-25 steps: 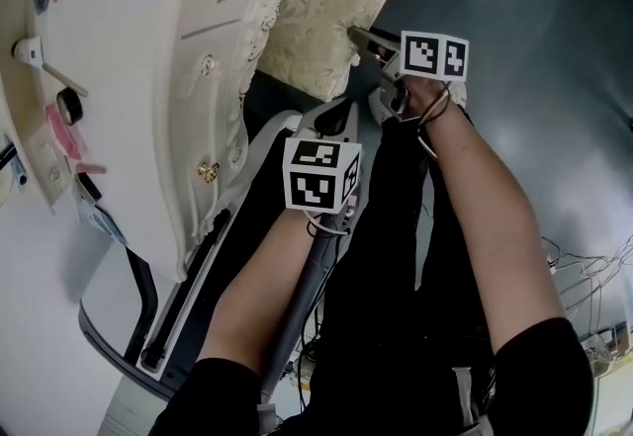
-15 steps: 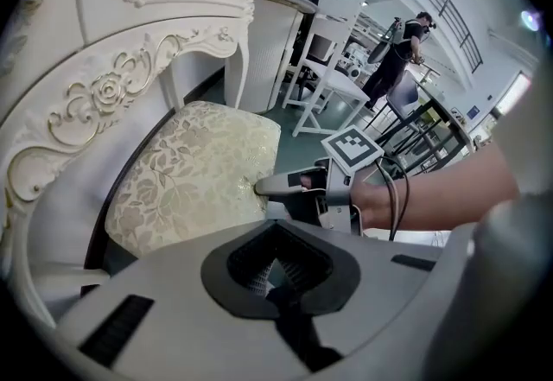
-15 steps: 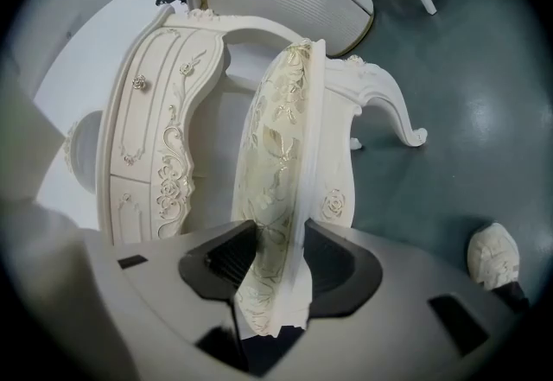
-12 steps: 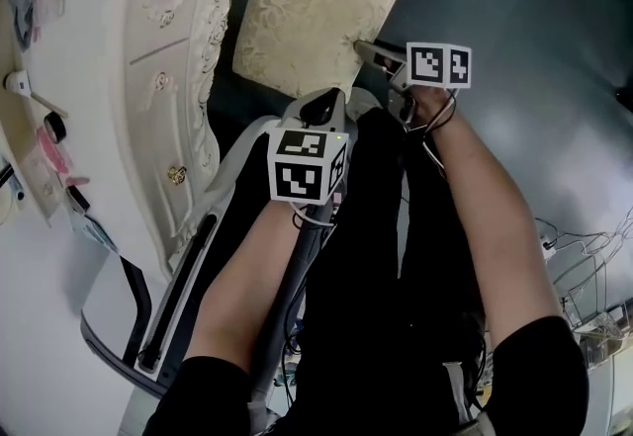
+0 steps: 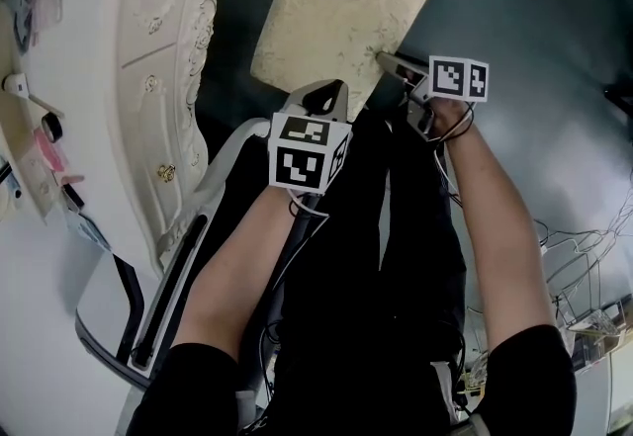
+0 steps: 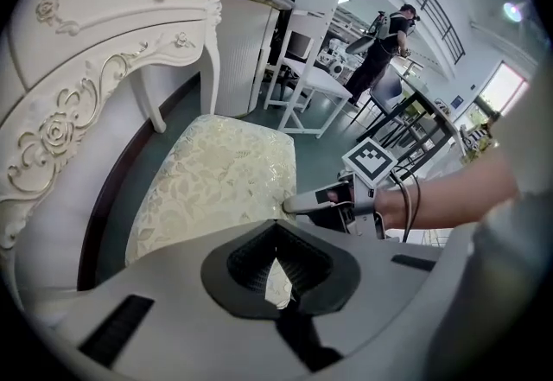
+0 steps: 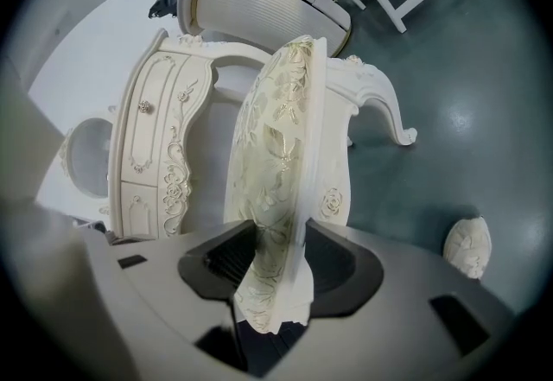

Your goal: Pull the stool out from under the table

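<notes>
Dark, glossy floor [image 5: 524, 19] runs out to the right of an ornate white table [image 5: 158, 48], whose carved front curves down the left side of the head view. Just beside that front, with a dark strip of floor between them, stands the stool [image 5: 341, 19], its pale brocade seat facing up.

Both tools hold the seat's near edge. The left gripper [image 5: 321, 100] has its jaws drawn in on the middle of that edge, a sliver of fabric pinched between the pads. The right gripper [image 5: 391, 60] is clamped on the near right corner, biting cushion and seat board together.

From the fingers, the stool lies straight ahead, away from the person, and the table stands off to the left. Any further pull, I'd judge, runs back toward the person's legs, and both hands are about equally near.

Only the right gripper view shows the seat edge-on, with the carved apron beneath it and a carved white lump [image 7: 467, 248] on the floor. Only the left gripper view shows a person [image 6: 384, 42] standing far back among white chairs.
</notes>
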`<state>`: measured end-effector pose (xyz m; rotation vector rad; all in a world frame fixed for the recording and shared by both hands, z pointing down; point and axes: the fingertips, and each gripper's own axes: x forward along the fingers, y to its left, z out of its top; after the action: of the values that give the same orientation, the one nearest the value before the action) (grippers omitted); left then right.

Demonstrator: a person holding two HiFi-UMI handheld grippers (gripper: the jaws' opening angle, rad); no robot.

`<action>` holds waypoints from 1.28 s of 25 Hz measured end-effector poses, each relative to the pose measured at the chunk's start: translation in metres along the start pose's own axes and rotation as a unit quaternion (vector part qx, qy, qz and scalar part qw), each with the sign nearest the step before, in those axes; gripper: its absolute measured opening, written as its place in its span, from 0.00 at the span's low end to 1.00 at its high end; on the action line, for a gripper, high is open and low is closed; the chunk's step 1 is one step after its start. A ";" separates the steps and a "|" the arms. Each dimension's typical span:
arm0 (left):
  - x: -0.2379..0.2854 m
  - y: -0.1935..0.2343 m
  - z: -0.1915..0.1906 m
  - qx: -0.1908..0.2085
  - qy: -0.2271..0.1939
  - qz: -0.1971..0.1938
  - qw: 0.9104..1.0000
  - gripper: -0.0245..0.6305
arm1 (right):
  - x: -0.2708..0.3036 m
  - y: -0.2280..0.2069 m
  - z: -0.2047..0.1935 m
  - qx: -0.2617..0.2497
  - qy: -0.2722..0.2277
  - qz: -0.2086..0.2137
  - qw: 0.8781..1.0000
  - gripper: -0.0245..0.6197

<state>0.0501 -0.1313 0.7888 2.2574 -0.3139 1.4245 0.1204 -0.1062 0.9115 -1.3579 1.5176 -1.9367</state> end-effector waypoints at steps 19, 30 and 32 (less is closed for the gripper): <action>0.016 0.003 0.018 0.001 -0.001 -0.004 1.000 0.03 | -0.075 -0.021 0.018 -0.041 -0.008 -0.037 0.998 0.17; 0.000 -0.010 0.038 -0.007 -0.021 -0.012 1.000 0.03 | -0.097 -0.008 0.004 -0.157 -0.007 -0.137 0.978 0.05; -0.007 -0.014 0.045 -0.017 -0.027 -0.014 0.999 0.03 | -0.109 0.008 0.004 -0.184 -0.008 -0.141 0.973 0.05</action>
<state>0.0890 -0.1413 0.7626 2.2671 -0.3194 1.3358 0.1752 -0.0318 0.8534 -1.8254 1.8273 -1.8536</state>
